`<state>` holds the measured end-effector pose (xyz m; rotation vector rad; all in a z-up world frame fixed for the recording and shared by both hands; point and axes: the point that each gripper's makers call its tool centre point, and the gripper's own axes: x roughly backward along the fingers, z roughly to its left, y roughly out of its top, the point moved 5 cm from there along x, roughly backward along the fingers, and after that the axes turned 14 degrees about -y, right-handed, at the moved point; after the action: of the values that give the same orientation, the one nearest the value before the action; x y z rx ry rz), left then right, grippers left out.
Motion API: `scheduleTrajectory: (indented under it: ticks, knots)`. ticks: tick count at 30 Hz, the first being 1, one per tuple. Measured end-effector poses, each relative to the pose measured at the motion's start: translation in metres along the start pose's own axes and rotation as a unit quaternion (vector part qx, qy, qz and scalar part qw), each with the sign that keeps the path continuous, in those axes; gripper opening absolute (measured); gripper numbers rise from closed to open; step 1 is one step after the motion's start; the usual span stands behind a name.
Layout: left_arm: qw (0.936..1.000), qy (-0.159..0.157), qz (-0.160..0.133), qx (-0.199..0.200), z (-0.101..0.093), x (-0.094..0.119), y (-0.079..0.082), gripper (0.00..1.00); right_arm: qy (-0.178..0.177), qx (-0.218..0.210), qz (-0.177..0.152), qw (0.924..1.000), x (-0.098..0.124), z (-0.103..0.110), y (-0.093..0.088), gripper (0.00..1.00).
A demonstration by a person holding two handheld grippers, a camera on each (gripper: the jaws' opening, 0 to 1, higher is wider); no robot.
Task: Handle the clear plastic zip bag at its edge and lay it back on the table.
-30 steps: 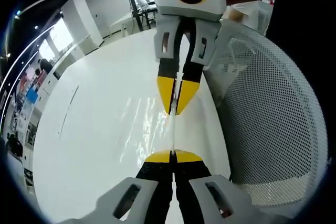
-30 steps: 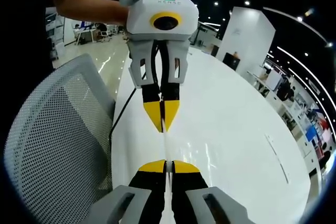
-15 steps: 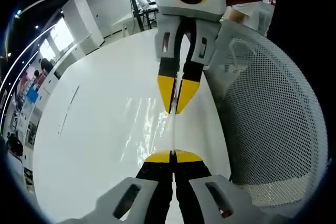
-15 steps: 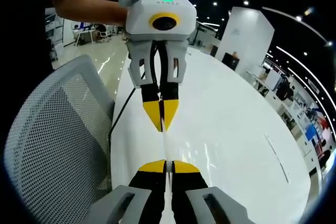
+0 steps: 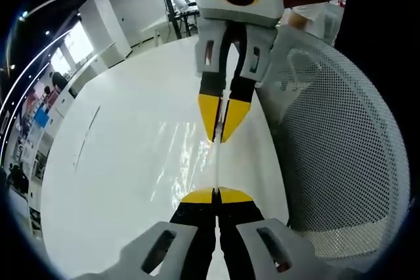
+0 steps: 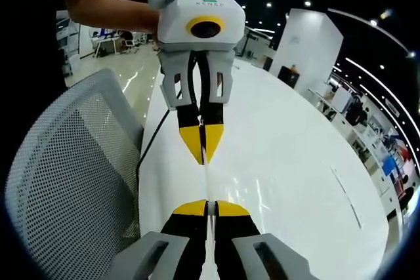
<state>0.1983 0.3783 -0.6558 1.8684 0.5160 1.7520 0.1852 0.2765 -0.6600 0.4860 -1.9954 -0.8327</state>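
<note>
A clear plastic zip bag (image 5: 190, 155) hangs stretched edge-on between my two grippers above the white table (image 5: 111, 162). My left gripper (image 5: 216, 195) is shut on one end of its edge, yellow tips pressed together. Facing it, my right gripper (image 5: 221, 137) is shut on the other end. In the right gripper view the bag's edge (image 6: 207, 181) runs as a thin pale line from my right gripper (image 6: 208, 206) up to my left gripper (image 6: 202, 157). The bag's sheet shows as faint glare over the table.
A grey mesh office chair (image 5: 335, 136) stands close against the table's edge, also seen as the chair (image 6: 72, 168) on the left. A dark cable (image 6: 147, 149) hangs at that edge. A person's arm (image 6: 111, 8) holds the left gripper. Open office floor lies beyond.
</note>
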Motion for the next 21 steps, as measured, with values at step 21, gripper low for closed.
scheduleTrajectory:
  ticks: [21]
  knots:
    - [1.0,0.001,-0.001,0.002,-0.0004,0.0013,-0.0015,0.0,-0.001,-0.003,0.0,1.0,0.0,0.0,0.0004,0.0]
